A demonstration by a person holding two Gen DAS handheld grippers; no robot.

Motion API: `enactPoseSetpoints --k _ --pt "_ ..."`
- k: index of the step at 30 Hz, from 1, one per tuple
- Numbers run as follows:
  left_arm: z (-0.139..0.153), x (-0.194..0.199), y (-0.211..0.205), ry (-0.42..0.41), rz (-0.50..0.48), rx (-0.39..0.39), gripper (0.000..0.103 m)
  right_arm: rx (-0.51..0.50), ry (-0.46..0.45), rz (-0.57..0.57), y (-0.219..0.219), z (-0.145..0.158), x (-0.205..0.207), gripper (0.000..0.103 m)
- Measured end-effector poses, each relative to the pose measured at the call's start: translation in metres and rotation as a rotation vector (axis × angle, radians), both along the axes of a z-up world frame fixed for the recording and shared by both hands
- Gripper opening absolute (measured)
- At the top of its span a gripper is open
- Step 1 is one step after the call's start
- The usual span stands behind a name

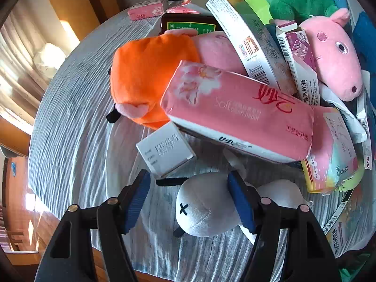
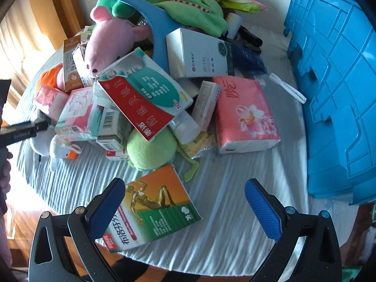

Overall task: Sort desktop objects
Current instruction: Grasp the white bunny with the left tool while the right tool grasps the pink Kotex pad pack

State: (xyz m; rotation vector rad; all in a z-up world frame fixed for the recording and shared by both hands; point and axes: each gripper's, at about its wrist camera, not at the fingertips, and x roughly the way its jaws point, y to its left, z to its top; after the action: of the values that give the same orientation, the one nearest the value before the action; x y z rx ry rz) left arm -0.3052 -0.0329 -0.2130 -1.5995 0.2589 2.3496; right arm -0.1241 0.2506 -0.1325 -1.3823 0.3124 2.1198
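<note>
A heap of boxes, tissue packs and plush toys covers a round table with a pale striped cloth point(image 1: 77, 122). In the left wrist view my left gripper point(image 1: 190, 199) is open and astride a white plush toy point(image 1: 206, 209) with a cross-stitched eye. The right pad sits against the toy's side, while the left pad stands apart from it. In the right wrist view my right gripper point(image 2: 184, 212) is open wide over an orange and green medicine box point(image 2: 159, 206). The box lies flat by the left finger and nothing grips it.
A pink tissue pack point(image 1: 237, 110), an orange plush point(image 1: 150, 75), a pink pig plush point(image 1: 333, 54) and a small white box point(image 1: 166, 150) lie just beyond the white toy. A blue plastic crate point(image 2: 333, 94) stands at the right. Another pink tissue pack point(image 2: 244, 115) and a green plush point(image 2: 150, 150) lie ahead.
</note>
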Motion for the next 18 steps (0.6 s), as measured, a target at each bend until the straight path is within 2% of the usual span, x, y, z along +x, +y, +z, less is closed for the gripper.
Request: enactPoseSetpoints --k 3,6,13,16,18 --pt "0.002 0.008 -0.011 -0.018 0.022 0.031 0.068 -0.009 0.014 0.001 0.002 -0.002 -0.001 0.103" --pt "0.004 0.017 -0.019 -0.040 0.049 0.042 0.073 -0.012 0.017 0.021 0.001 -0.002 -0.006 0.103" --pt "0.017 0.034 -0.012 0.002 0.011 0.024 0.073 -0.032 0.034 0.083 -0.007 -0.004 -0.017 0.103" --pt "0.007 0.036 -0.003 -0.016 -0.023 -0.015 0.073 -0.040 0.030 0.093 -0.008 -0.007 -0.019 0.103" --pt "-0.002 0.035 -0.006 -0.037 -0.023 -0.002 0.073 -0.040 0.024 0.100 -0.009 -0.009 -0.020 0.103"
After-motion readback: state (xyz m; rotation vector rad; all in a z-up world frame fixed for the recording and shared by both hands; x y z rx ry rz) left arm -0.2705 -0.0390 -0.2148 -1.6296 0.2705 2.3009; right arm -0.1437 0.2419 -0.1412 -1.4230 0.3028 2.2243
